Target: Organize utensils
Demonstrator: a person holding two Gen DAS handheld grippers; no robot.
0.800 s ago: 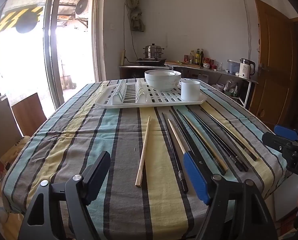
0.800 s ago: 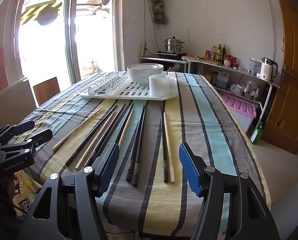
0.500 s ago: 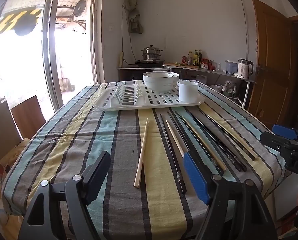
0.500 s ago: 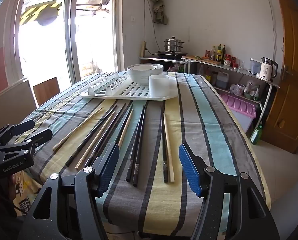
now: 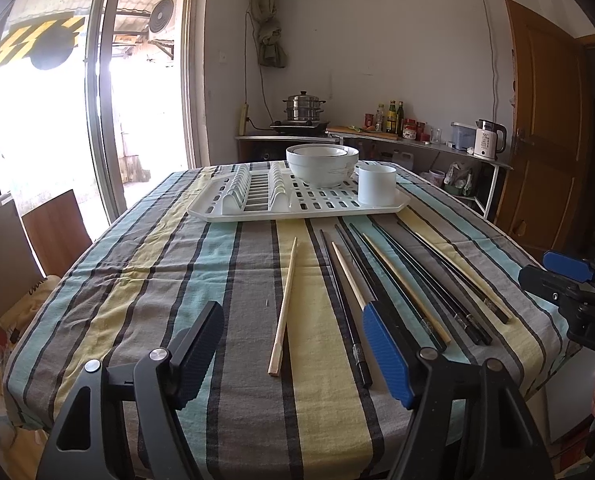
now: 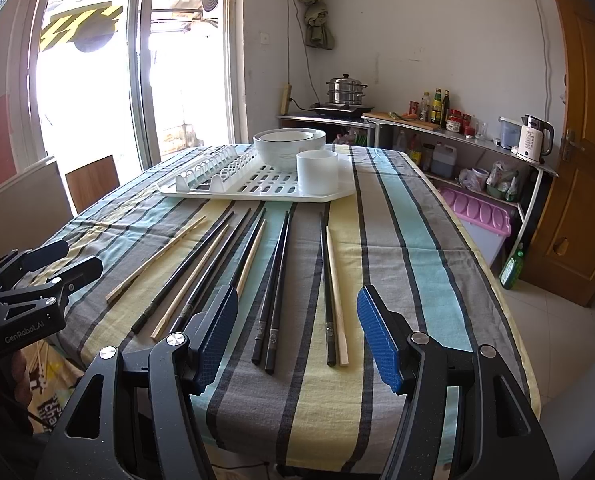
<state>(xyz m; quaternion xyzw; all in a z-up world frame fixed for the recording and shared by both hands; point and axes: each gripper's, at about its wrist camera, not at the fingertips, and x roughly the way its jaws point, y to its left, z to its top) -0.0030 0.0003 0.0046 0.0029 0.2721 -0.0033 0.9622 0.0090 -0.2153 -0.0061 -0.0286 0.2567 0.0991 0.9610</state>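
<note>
Black and pale wooden chopsticks [image 6: 275, 276] flat, roughly parallel, near the white drying rack [image 6: 257, 184].

Near table edge: bare striped tablecloth [image 6: 397, 264] right of the chopsticks [image 6: 275, 276]; open passage.
Centre: chopsticks lie flat, side by side, gaps narrow.
Far end: drying rack [image 6: 257, 190] spans the width; bowl [image 6: 287, 146] and white cup [image 6: 317, 172] stand on it.
Left flank: chair back [image 5: 55, 226] beside the table.
</note>
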